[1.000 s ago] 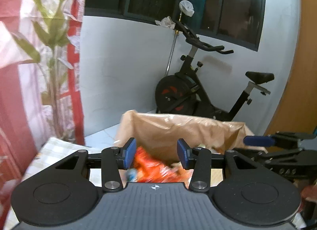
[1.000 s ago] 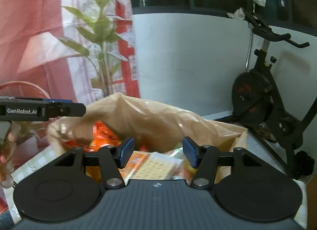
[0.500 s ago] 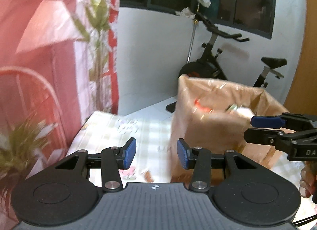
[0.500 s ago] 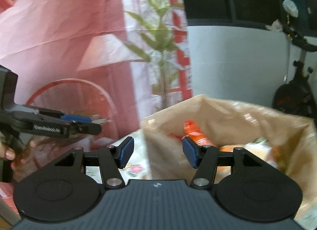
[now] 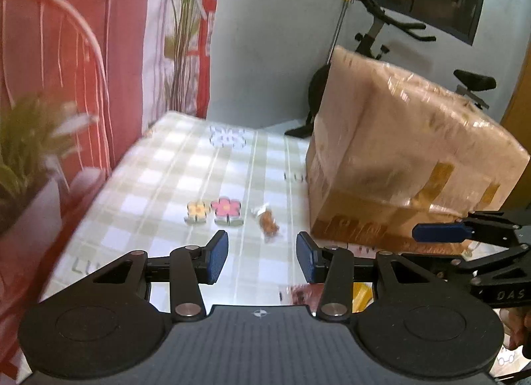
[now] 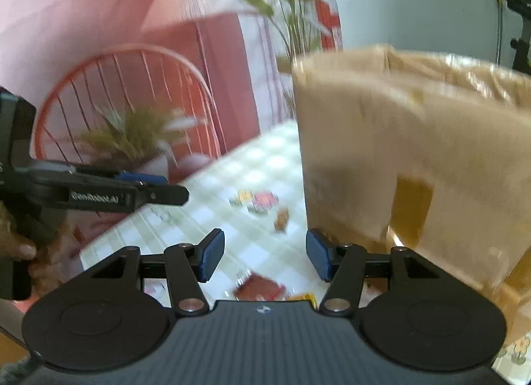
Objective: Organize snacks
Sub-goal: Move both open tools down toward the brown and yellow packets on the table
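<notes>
A tall tape-wrapped cardboard box (image 5: 398,152) (image 6: 415,152) stands on the checked tablecloth (image 5: 172,186). Its snack contents are hidden from this low angle. A small clear-wrapped brown snack (image 5: 267,222) (image 6: 282,219) lies on the cloth left of the box. A red packet (image 6: 260,288) (image 5: 298,295) and a yellow one (image 5: 361,292) lie close under the grippers. My left gripper (image 5: 262,257) is open and empty, just short of the small snack. My right gripper (image 6: 265,259) is open and empty too, beside the box's near corner. Each gripper also shows in the other's view: right gripper (image 5: 438,232), left gripper (image 6: 152,189).
A potted plant (image 5: 30,139) (image 6: 132,132) stands at the table's left edge before a red wire chair (image 6: 132,86) and a red curtain. An exercise bike (image 5: 381,20) is behind the box by the wall. A person's hand (image 6: 20,245) holds the left gripper.
Both grippers have come down and swung left, from over the box's open top to table level beside it. The box's contents dropped out of sight; the cloth and the small snack came into view.
</notes>
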{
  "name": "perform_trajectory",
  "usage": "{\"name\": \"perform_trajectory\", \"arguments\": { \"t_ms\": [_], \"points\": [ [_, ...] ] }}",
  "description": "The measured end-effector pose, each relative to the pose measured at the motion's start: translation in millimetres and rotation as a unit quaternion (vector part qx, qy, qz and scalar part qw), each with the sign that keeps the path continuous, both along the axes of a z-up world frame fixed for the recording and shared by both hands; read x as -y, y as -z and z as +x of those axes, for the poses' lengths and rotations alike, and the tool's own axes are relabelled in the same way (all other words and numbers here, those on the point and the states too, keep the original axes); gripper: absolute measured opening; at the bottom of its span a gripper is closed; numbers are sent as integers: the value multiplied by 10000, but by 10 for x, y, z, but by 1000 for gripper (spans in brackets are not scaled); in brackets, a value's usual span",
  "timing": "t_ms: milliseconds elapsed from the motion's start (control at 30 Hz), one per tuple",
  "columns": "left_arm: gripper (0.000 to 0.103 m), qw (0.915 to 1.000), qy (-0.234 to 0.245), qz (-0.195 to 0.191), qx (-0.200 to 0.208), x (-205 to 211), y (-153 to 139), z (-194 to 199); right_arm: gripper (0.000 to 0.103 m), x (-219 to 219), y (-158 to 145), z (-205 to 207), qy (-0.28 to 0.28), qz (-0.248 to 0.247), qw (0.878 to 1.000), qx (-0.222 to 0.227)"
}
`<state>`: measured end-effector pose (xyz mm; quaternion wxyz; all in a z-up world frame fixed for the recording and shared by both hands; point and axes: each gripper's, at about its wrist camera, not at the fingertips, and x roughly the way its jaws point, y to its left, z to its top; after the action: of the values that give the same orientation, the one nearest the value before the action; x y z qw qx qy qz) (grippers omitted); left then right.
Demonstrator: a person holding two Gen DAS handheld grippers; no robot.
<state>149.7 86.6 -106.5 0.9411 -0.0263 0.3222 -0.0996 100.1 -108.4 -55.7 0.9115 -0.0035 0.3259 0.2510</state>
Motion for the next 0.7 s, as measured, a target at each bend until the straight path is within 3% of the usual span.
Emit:
{"name": "perform_trajectory", "arguments": {
  "t_ms": [333, 567, 700],
  "points": [
    [47, 9989, 197, 44, -424, 126, 460, 129, 58, 17, 679, 140, 169, -211, 9950, -957],
    [47, 9979, 309, -39, -574, 167, 604, 218, 58, 31, 847, 198, 168, -316, 9919, -1221],
    [47, 9974, 343, -128, -622, 236, 658, 323, 59, -35, 868, 193, 27, -515, 9927, -1090]
  ]
}}
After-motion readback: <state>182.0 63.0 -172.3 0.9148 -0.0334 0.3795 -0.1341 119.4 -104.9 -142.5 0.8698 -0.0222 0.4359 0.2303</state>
